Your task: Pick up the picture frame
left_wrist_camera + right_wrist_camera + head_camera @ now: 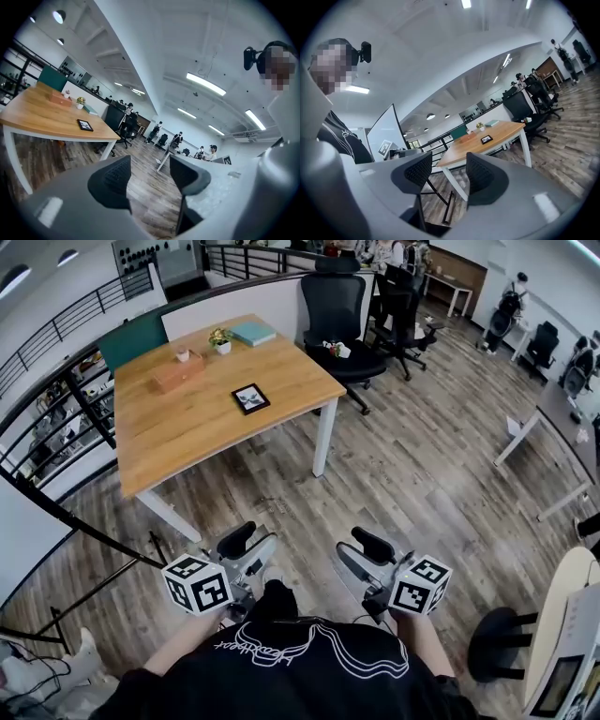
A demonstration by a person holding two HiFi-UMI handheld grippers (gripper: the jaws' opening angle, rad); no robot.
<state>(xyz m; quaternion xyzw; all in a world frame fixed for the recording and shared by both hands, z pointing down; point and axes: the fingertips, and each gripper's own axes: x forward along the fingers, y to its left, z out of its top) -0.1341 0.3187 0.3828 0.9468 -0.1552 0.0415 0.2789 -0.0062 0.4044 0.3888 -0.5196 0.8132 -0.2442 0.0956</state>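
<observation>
Black rubber pads [112,176] stood apart on both claws, which the person carried low in front of a black shirt [281,662], nearest the camera. The left claw [249,546] was open, and its own view showed only plank floor [412,484] between the jaws. The right claw [362,555] was spread just as wide and gripped nothing, with the counter's leg and edge showing through its gap.

Both pointed roughly level toward the wooden counter [187,427], well apart from it across the bare floor. That posture looked like an approach not yet finished, with the jaws ready before arrival.

The picture frame [250,398], dark-bordered, lay flat on the counter toward the side facing the person. It sat near the rounded corner and touched nothing else. Lying there, it probably offered an easy reach from the floor side, though a flat frame would likely have to be caught by an edge.

Farther back on the counter were a wooden box [178,371], a small potted plant [221,339] and a teal book [253,332], all clear of the frame. A black office chair [339,315] stood just beyond the counter's far corner.
</observation>
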